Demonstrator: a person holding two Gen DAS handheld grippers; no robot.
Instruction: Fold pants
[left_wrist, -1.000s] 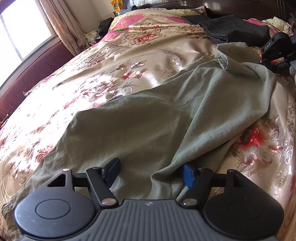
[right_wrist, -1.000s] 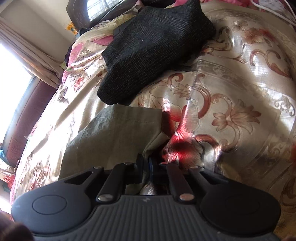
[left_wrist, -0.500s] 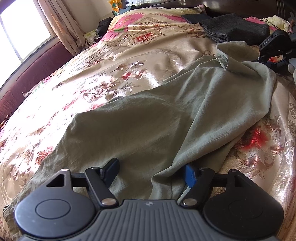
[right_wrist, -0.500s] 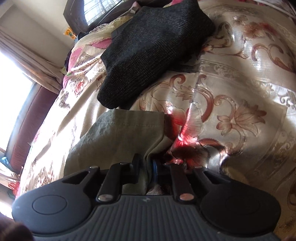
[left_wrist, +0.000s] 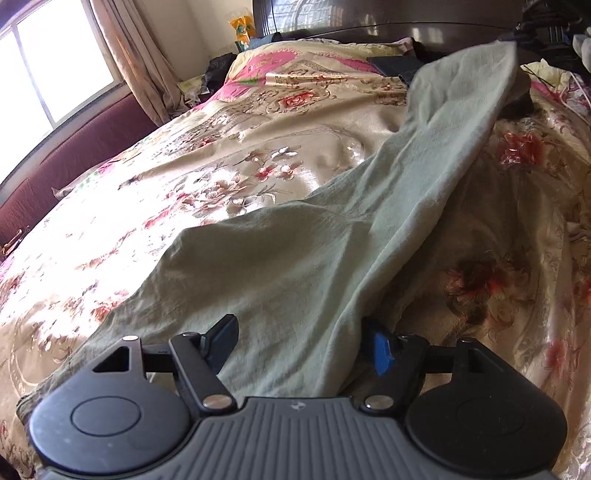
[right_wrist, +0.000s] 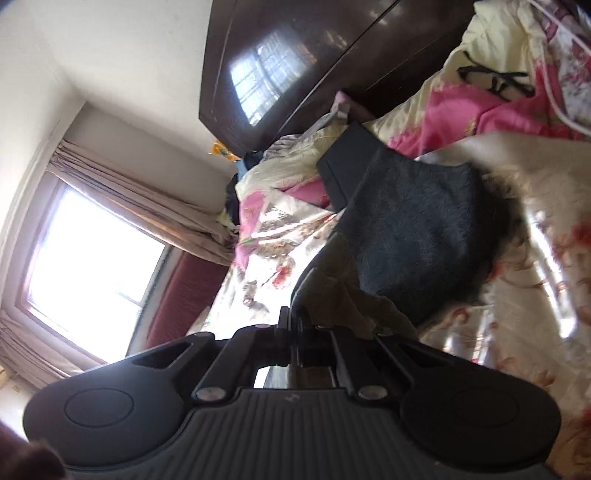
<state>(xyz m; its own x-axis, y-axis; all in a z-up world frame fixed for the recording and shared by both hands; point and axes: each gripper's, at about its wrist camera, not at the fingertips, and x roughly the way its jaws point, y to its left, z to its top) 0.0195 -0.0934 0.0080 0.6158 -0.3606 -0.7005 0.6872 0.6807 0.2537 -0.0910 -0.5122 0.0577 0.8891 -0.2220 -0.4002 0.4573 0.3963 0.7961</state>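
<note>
- Pants (left_wrist: 295, 266): pale green, on the bed (left_wrist: 221, 155). Near end lies flat on the bedspread, far end is lifted clear of it toward the headboard (left_wrist: 369, 33).
- Long axis of the pants runs from the left claw (left_wrist: 301, 341) away toward the headboard, slanting to the right as it rises.
- Left claw: spread wide, fingers (left_wrist: 223, 334) either side of the near end of the pants, low over the cloth. Nothing pinched. Whether the pads touch the fabric I cannot tell. Judged role: set to anchor or take the near end while the far end comes over.
- Right claw (right_wrist: 295, 325): pressed together on an edge of the pants (right_wrist: 343, 299); crumpled cloth bunches just past the tips. Its camera is tilted up at the wall and window (right_wrist: 92, 269), which fits a raised, lifted grip.
- In the left view the lifted end tapers up to the right claw (left_wrist: 535, 31), seen dark and small by the headboard.
- Judged reason for the lift: carrying the far end back toward the near end to fold the pants across their length.
- Dark garment (right_wrist: 417, 236): lies on the bed beyond the lifted end, near the headboard, apart from the fold path.
- Risk, judged: a pinch at one edge lets the hanging cloth twist and land crooked.
</note>
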